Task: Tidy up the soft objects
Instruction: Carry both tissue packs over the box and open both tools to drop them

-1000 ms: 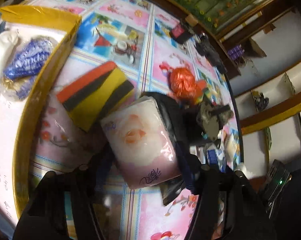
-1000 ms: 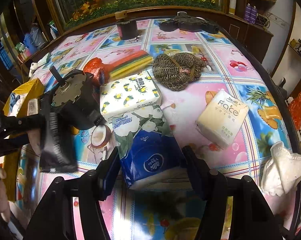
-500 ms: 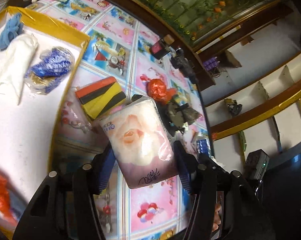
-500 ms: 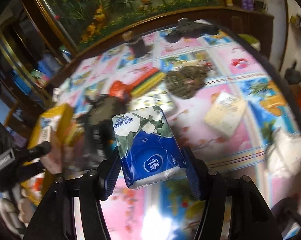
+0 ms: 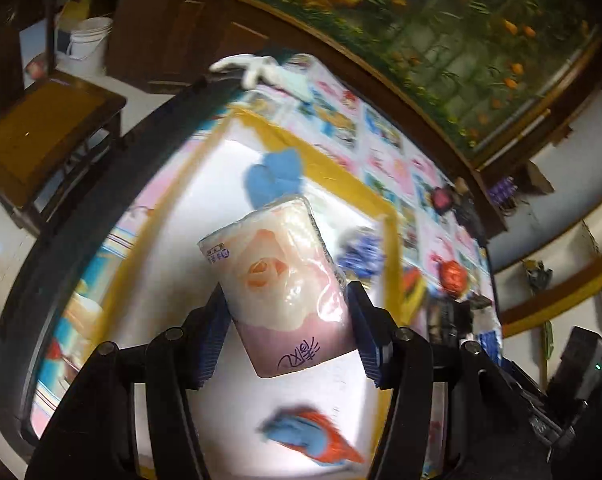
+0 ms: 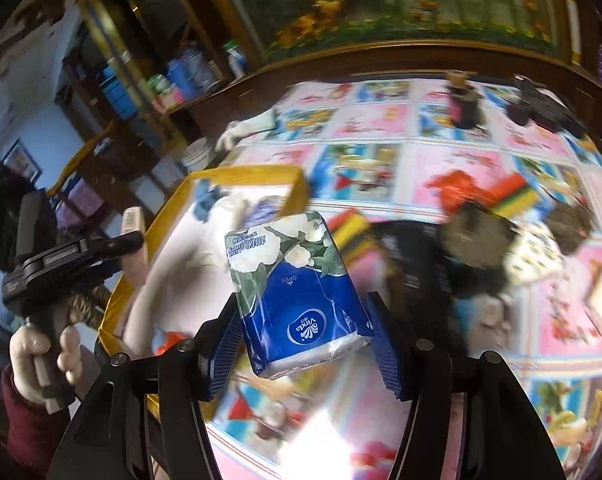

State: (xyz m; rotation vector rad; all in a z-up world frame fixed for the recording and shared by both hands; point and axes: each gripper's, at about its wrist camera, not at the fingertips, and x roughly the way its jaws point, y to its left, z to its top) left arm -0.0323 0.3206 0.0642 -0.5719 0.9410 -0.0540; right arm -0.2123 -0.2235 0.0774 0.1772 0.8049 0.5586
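Cartoon-patterned tablecloth [image 6: 381, 160] lies below. My left gripper [image 5: 287, 330] pinches a soft, light rose tissue pack [image 5: 281, 280] by its sides above the yellow-rimmed box [image 5: 341, 168]; my right gripper [image 6: 301, 344] pinches a squashy, slippery blue tissue pack [image 6: 297, 292], box at ten o'clock.

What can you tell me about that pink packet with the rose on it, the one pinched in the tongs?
The pink packet is a soft pack of tissues in glossy, crinkled clear plastic, white at the top and fading to pink, with a peach rose printed in the middle, a small label at one corner and dark handwriting-style characters near the bottom. The left tongs grip its lower half from both sides with ridged blue pads. It is held in the air, tilted, above the white inside of the yellow-rimmed box, touching nothing else.
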